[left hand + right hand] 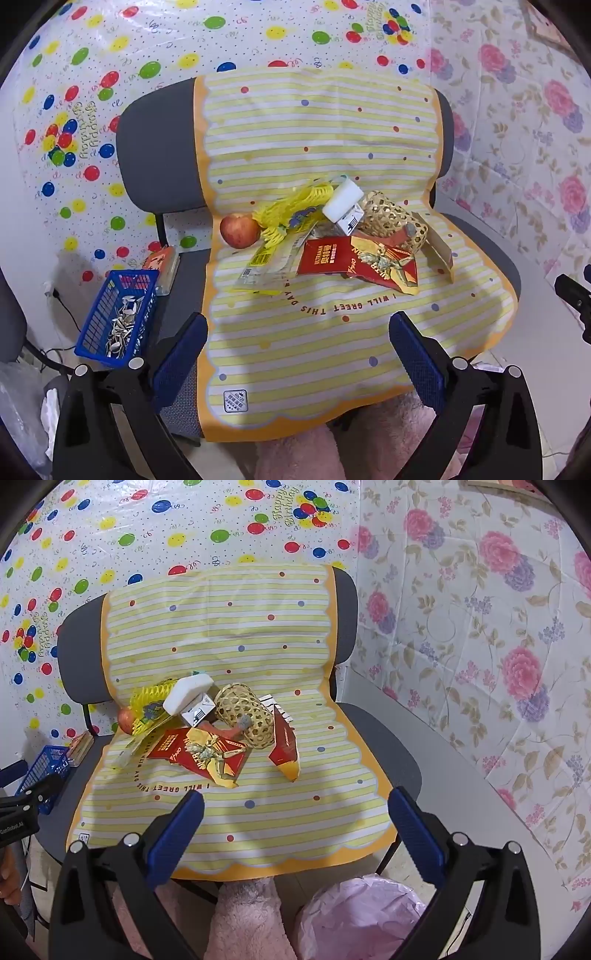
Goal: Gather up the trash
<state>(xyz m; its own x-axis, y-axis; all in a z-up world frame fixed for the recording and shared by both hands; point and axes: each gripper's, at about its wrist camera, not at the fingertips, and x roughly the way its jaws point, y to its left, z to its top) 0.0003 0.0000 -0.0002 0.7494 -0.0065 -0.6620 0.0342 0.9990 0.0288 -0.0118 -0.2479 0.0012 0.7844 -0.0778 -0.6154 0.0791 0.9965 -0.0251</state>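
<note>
Both tongs, left gripper (pixel 298 334) and right gripper (pixel 295 812), gape wide and empty, trash pile ahead with red wrapper (pixel 201 751) nearest; risk: jaws snag the striped mat (pixel 258 819) or knock the apple (pixel 239 230) rolling.

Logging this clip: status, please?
Left gripper open, empty. Right gripper open, empty. Wrappers piled on striped cloth, untouched. Pink-lined bin below right gripper. Path clear.
</note>
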